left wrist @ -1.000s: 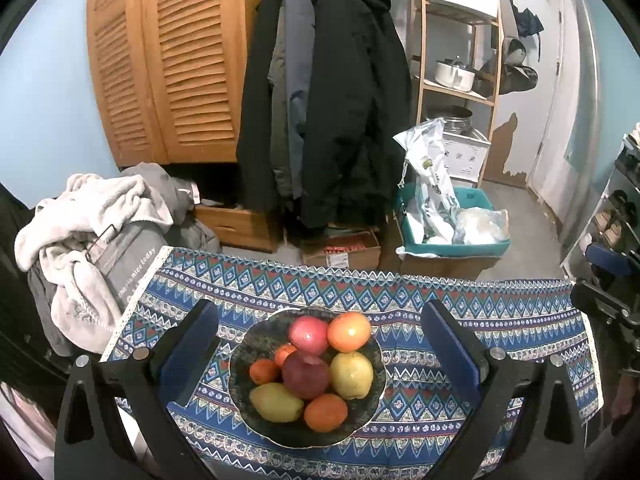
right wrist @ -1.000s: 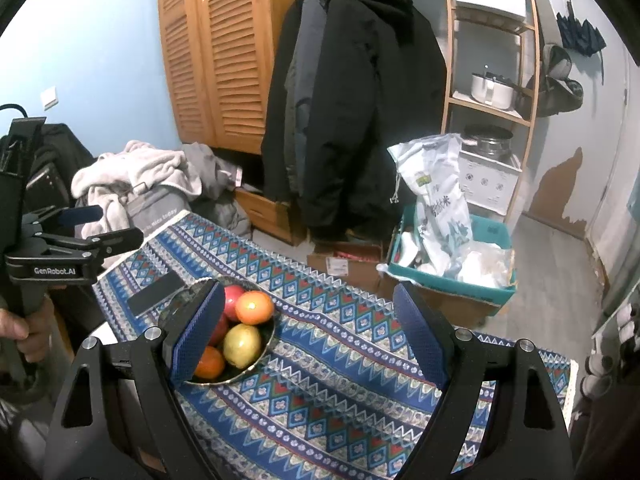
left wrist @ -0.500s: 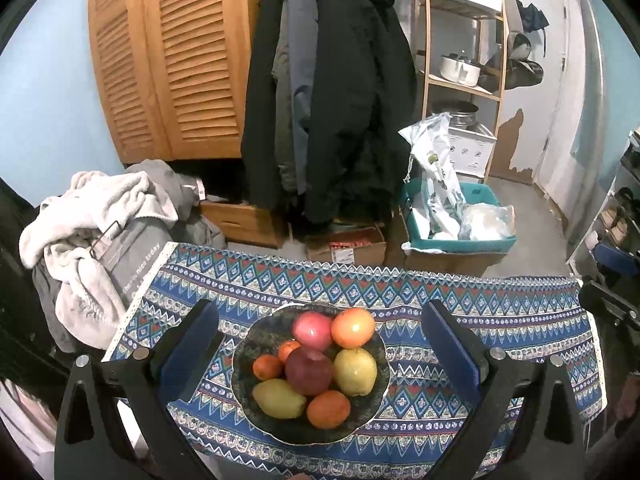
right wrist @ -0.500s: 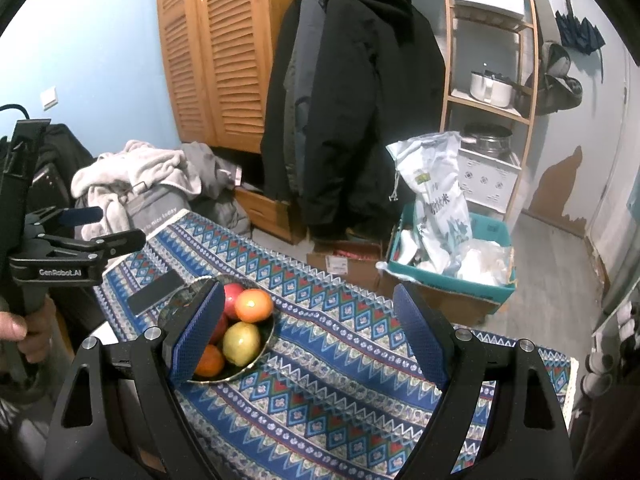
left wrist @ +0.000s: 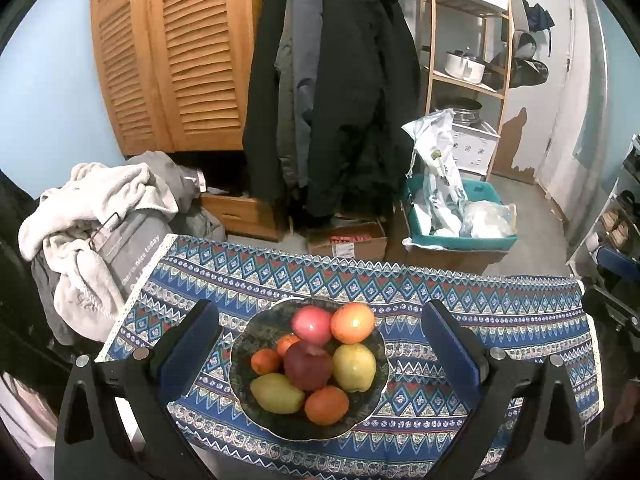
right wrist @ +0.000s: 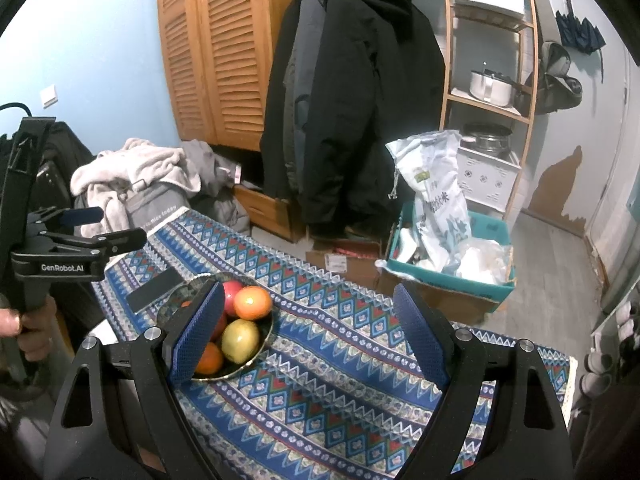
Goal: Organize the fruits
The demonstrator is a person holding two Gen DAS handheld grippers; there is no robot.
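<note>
Left gripper (left wrist: 320,350): spread wide, empty, framing bowl (left wrist: 256,408).
Right gripper (right wrist: 308,332): spread, empty.
Change: barely any since 1 s ago.
Fruits (left wrist: 354,366): all gathered in bowl.

So the bench (left wrist: 500,312) is fully covered with a blue patterned cloth (right wrist: 320,380), zigzag and diamond bands in white, red and teal, with a pale lace-like trim along the left edge. Sitting directly on it is a dark round patterned bowl (left wrist: 376,376) piled with fruit, toward the left end of the bench. Just beside the bowl, further left, a flat dark rectangular slab (right wrist: 154,289) lies on the cloth, can't tell what it is. Right half of the cloth is bare.
</note>
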